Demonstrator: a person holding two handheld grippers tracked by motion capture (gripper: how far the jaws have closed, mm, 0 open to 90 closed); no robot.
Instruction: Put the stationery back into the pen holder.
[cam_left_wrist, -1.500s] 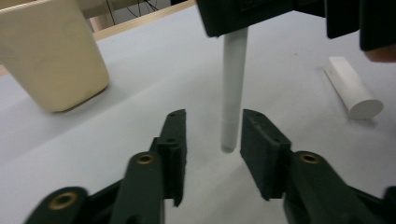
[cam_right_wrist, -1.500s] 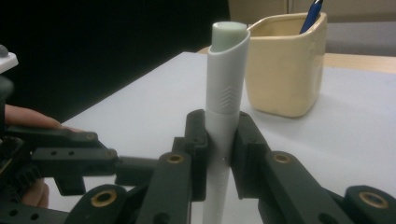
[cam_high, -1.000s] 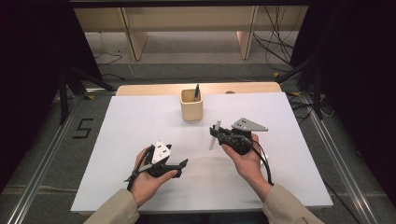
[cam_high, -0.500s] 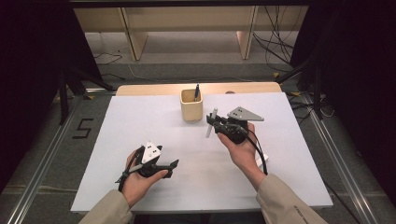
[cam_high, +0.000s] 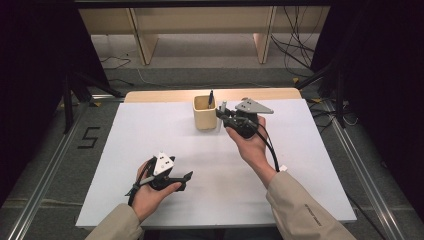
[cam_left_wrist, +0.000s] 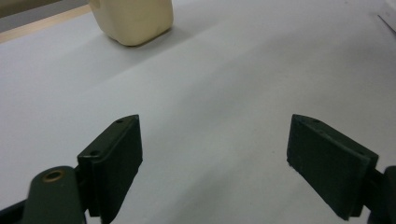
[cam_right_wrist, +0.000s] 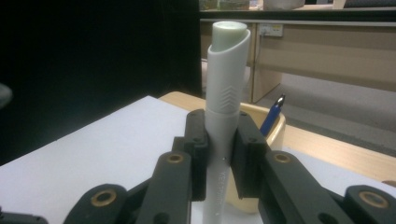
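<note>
My right gripper (cam_high: 221, 114) is shut on a white marker (cam_high: 223, 105), which it holds upright just right of the cream pen cup (cam_high: 204, 119). In the right gripper view the pads (cam_right_wrist: 198, 140) clamp the marker (cam_right_wrist: 227, 79) at mid-barrel, its capped end up, with the cup (cam_right_wrist: 276, 131) close behind. A dark blue pen (cam_high: 210, 98) stands in the cup, and its tip (cam_right_wrist: 273, 116) shows above the rim. My left gripper (cam_high: 186, 178) rests low at the table's near left, open. Nothing lies between its jaws (cam_left_wrist: 215, 158), and the cup (cam_left_wrist: 133, 21) sits far ahead.
A white sheet (cam_high: 150, 130) covers the tabletop, with a strip of bare wood (cam_high: 165, 95) along the far edge. Shelving and loose cables lie on the floor beyond the table. Dark stands flank both sides.
My right gripper has carried the marker away from me and up, from mid-table to beside the cup. The left hand has hardly shifted.
</note>
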